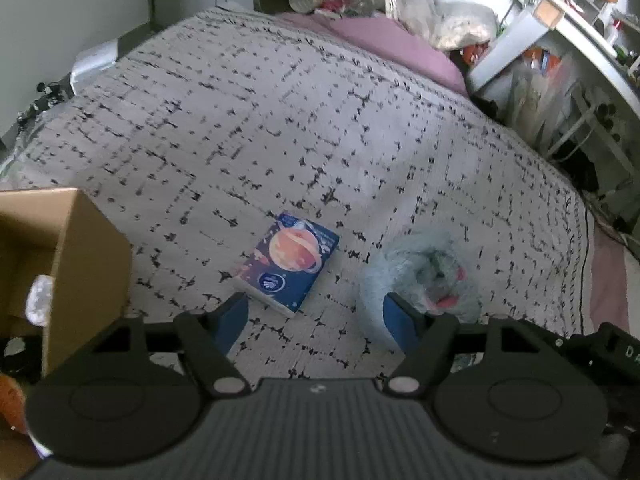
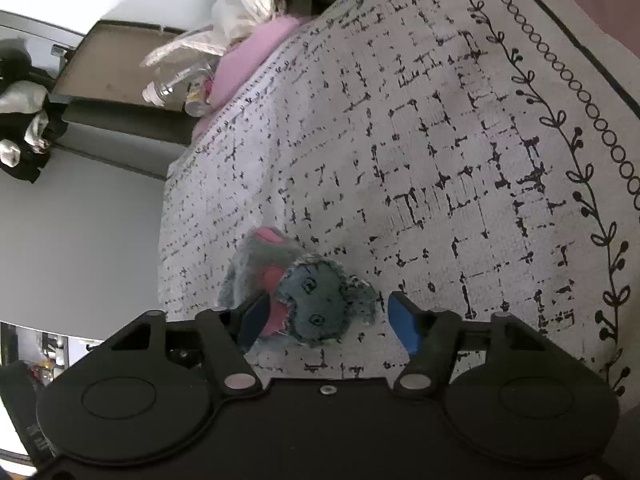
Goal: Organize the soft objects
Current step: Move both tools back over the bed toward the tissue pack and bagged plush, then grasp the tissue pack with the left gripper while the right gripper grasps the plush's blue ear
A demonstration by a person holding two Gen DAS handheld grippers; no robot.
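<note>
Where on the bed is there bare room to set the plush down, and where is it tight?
Free: the wide patterned blanket between the pink pillow and the blue packet, plus the strip between the packet and cardboard box. Crowded: the near edge, where packet and grey plush lie close together.

Home bedroom — patterned bedspread [image 1: 300,120], pink pillow [image 1: 392,44], cluttered shelves [image 1: 560,12]

A bed covered by a pale grey quilt with a broken black grid print [image 1: 304,120] fills the room's middle. At one o'clock a pink-mauve fabric sheet [image 1: 400,46] shows beneath it. A cluttered white metal shelving unit [image 1: 560,40] stands at two o'clock; plain pale grey walls [image 2: 80,232] lie at nine o'clock.
</note>
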